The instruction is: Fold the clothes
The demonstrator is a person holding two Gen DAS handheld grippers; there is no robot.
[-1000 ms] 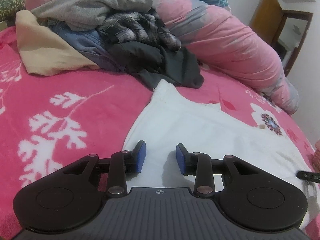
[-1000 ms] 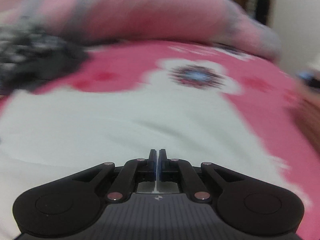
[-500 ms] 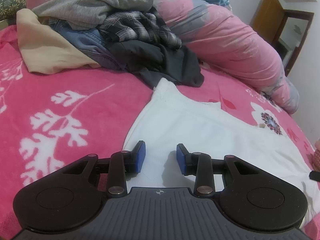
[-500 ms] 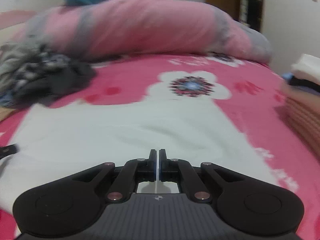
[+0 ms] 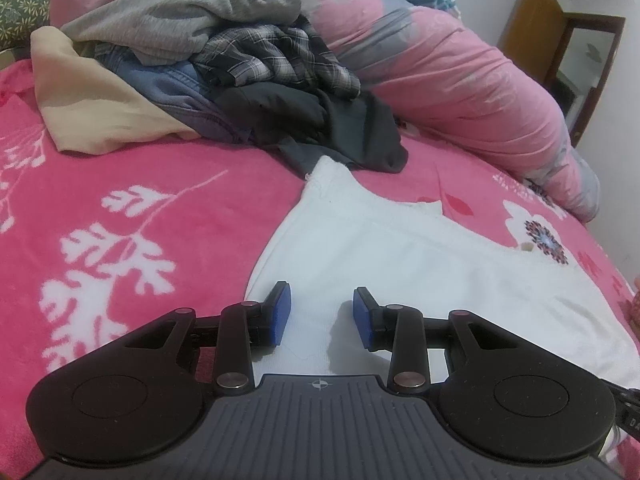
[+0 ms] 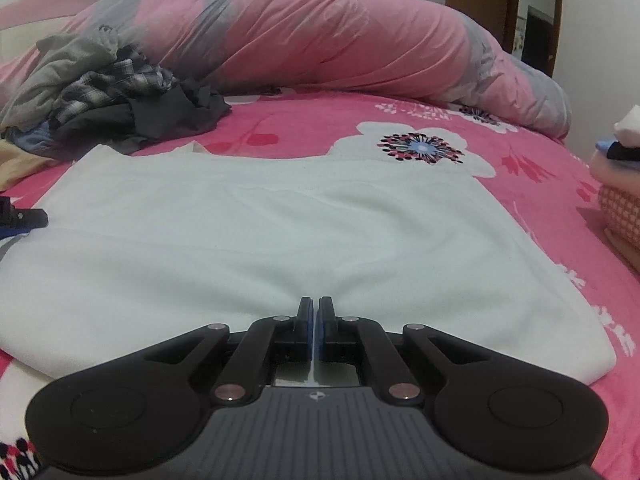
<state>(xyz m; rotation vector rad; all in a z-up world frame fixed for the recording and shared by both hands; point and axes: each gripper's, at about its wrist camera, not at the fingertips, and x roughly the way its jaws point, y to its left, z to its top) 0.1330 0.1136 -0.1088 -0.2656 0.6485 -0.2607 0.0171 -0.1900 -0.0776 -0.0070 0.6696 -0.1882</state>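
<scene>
We have a white sleeveless top (image 6: pixel 280 232) spread flat on the pink floral bedspread (image 5: pixel 132 216), its shoulder straps pointing toward the heap of unfolded clothes (image 5: pixel 224 80) and its hem nearest us. Our left gripper (image 5: pixel 318 314) sits over the left side of the top with its blue pads parted and nothing between them. Our right gripper (image 6: pixel 315 312) has its jaws closed at the hem; the cloth puckers toward the tips and a thin pale sliver shows between the pads, so we judge it is pinching the fabric edge, though we cannot be certain. To do this fold well, we want both hands gripping the hem, or one side edge, at matching points, so the left gripper likely needs to close on cloth before anything lifts. We should lift only enough to clear the bedspread, carry the edge over in one even sweep and lay it square with the opposite edge. The risk is dragging the top out of shape, or catching a single layer.
</scene>
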